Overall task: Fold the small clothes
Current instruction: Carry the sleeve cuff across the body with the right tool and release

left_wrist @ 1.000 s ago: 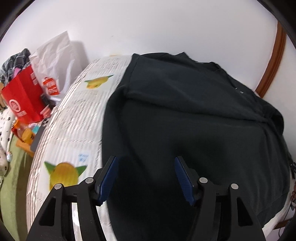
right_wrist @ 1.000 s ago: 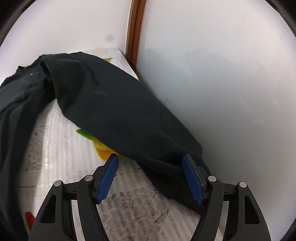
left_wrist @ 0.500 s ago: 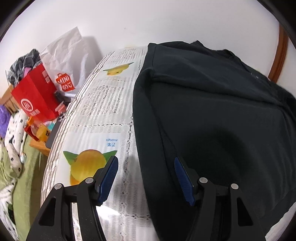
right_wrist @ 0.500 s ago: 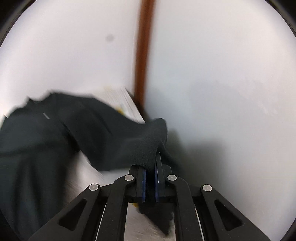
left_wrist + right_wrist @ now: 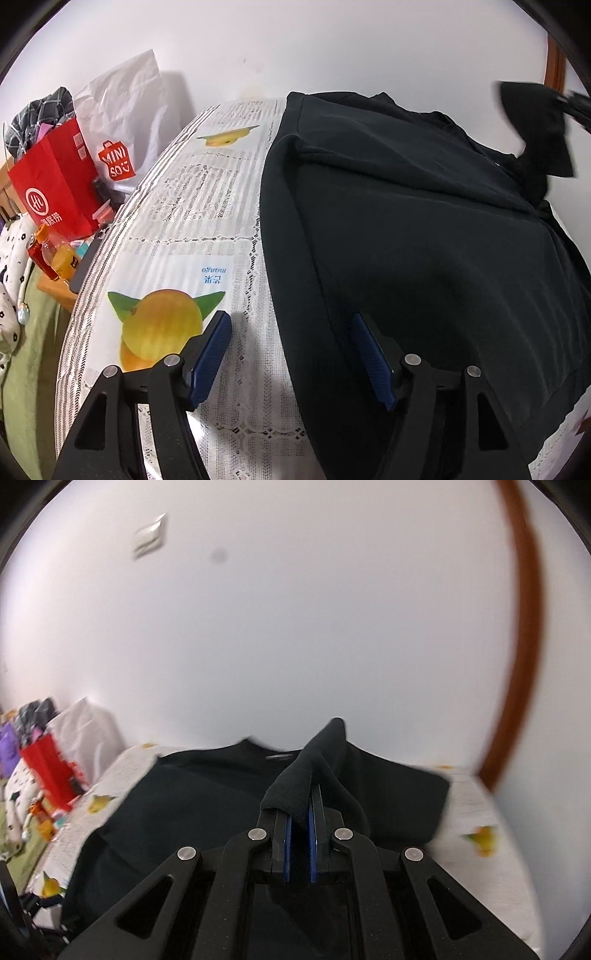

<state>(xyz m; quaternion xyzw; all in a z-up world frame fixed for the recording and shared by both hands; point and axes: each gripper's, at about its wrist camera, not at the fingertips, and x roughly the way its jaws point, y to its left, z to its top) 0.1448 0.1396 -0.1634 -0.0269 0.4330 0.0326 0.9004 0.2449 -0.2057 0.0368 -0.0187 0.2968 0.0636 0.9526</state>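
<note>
Right claw [image 5: 299,814] pinching sleeve cuff [image 5: 295,779] of black top [image 5: 424,229]; fabric soft, light, droopy. My left claw [image 5: 288,354] opening, nothing between pads, straddling side edge on worktop [image 5: 207,206].

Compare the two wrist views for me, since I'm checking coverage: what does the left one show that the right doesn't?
Only the left wrist view shows the left claw, its jaws opening with nothing between them, over the black top's side edge, and the orange drink bottle. Only the right wrist view shows the right claw shut on the sleeve cuff, plus a wall plate. Both show the top, mango-print tablecloth and red bag.
</note>
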